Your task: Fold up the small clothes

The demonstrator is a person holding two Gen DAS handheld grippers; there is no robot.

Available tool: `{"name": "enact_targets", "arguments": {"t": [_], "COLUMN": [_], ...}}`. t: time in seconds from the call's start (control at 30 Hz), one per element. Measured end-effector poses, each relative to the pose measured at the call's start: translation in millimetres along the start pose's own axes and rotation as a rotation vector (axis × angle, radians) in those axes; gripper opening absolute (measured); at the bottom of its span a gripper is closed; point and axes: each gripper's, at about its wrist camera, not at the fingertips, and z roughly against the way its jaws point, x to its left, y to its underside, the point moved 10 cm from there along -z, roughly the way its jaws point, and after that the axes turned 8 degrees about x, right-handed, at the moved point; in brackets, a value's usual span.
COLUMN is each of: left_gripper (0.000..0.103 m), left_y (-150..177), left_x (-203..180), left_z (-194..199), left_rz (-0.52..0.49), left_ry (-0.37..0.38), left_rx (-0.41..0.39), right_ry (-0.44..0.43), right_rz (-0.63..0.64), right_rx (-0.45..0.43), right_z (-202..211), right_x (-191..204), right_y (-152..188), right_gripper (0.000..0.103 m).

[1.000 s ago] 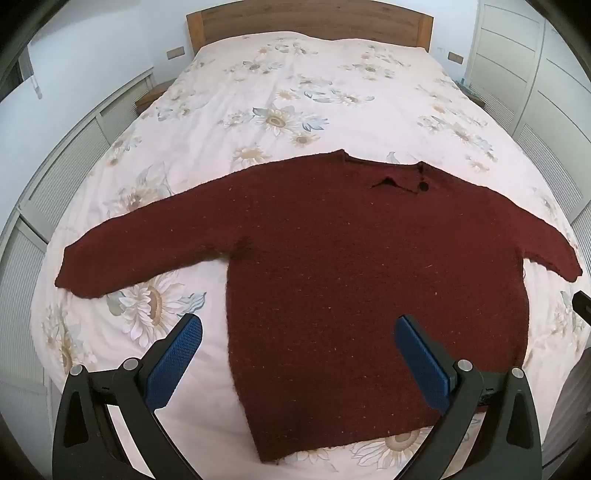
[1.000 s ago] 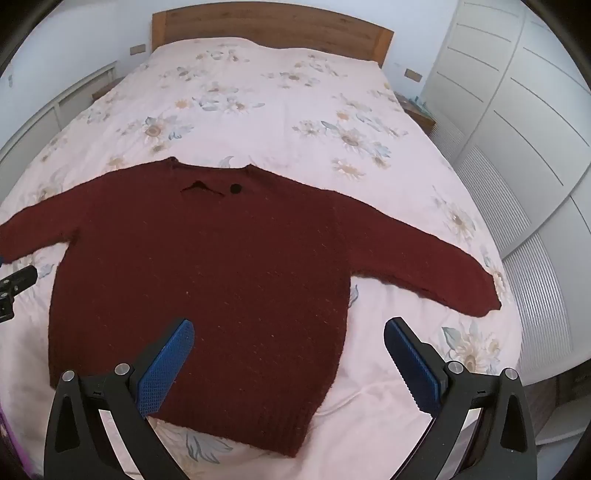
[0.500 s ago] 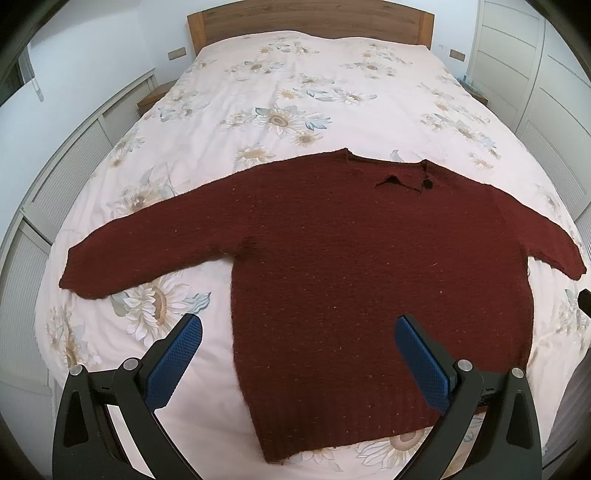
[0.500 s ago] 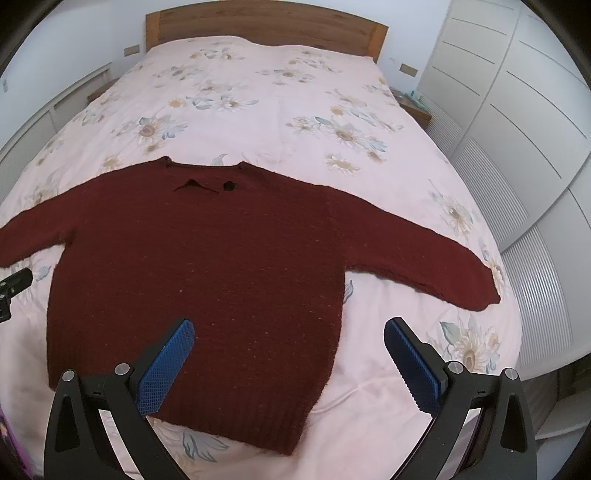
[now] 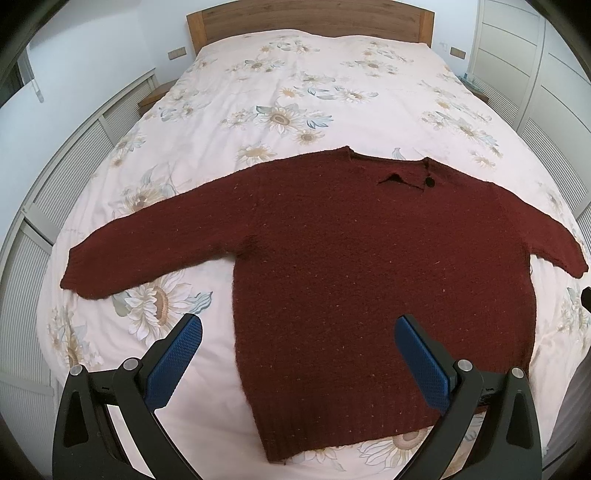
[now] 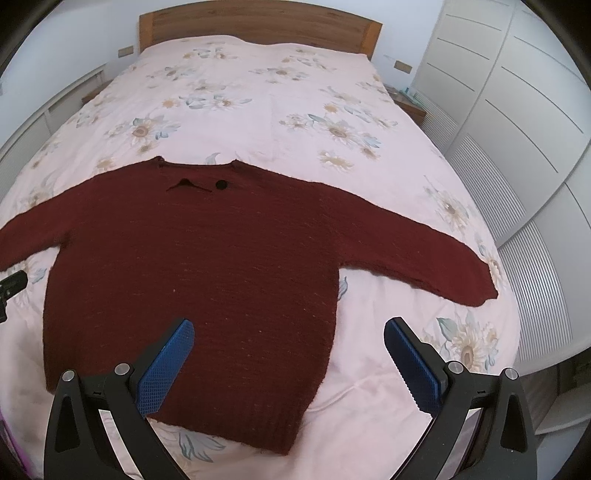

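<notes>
**Sweater spread flat, both tongs poised above the hem**

Nearest me, the left tongs point(image 5: 297, 334) and right tongs point(image 6: 288, 334) hang spread wide and empty above the foot edge of the bed point(image 5: 295, 74), touching nothing. Below them the dark red knit sweater point(image 5: 369, 258) lies flat, hem point(image 6: 229, 432) toward the foot edge, collar point(image 6: 195, 173) toward the wooden headboard point(image 6: 258, 26); its body runs lengthwise up the bed, sleeves stretched toward the side edges. I'd judge the first fold best started by pinching each sleeve cuff low, catching only knit, not the floral duvet point(image 6: 258, 96).
</notes>
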Motion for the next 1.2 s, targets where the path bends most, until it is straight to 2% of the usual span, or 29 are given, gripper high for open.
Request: {"name": "enact_targets", "arguments": {"t": [1.2], "left_gripper": [0.102], "left_y": [-0.9], "left_x": [-6.6], "left_z": [-6.2], "left_rz": [-0.040], "left_ry": [-0.009], "left_rx": [0.013], "right_ry": [0.015], "right_rz": [0.002], "right_rx": [0.018], "right_z": [-4.9], "right_x": [-7.6], "right_y": [6.8], "right_gripper": [0.102]}}
